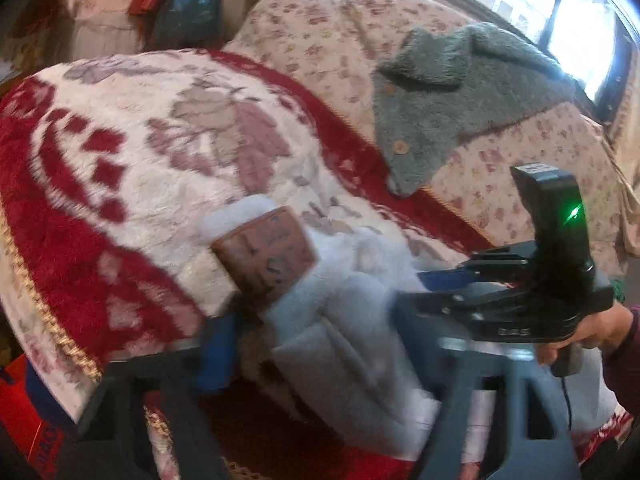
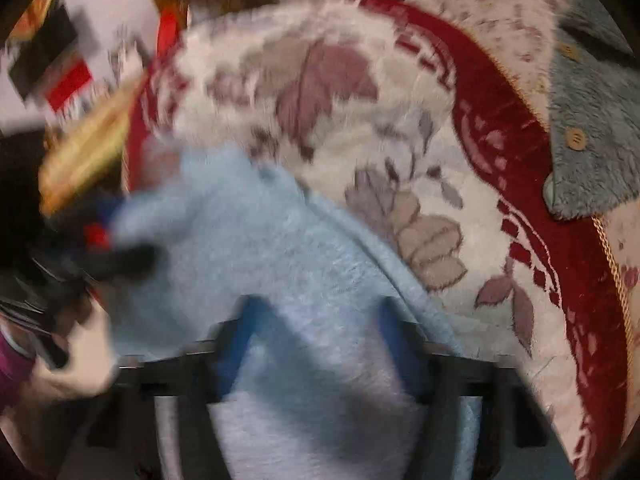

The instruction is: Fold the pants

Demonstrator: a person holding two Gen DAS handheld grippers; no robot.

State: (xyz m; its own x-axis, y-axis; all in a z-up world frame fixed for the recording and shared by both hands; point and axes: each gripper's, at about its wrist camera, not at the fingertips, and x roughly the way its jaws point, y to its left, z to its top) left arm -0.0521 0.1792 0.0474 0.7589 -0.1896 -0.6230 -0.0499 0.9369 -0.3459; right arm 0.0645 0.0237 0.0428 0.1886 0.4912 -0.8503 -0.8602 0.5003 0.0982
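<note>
Your right gripper (image 2: 316,344) is clamped on a bunched fold of the pale blue pants (image 2: 280,248), the fleece filling the narrow gap between its blue fingers (image 2: 234,344). Your left gripper (image 1: 320,356) also has the pants between its fingers, but blur hides whether the pads press (I cannot tell). The pants lie heaped at the near edge of the red-and-cream blanket (image 1: 132,152), a brown label (image 1: 266,256) upturned.

Your hand-held gripper (image 1: 452,276) is black with blue fingers (image 1: 444,276), a green light; your sleeve (image 1: 624,356) is maroon.
</note>
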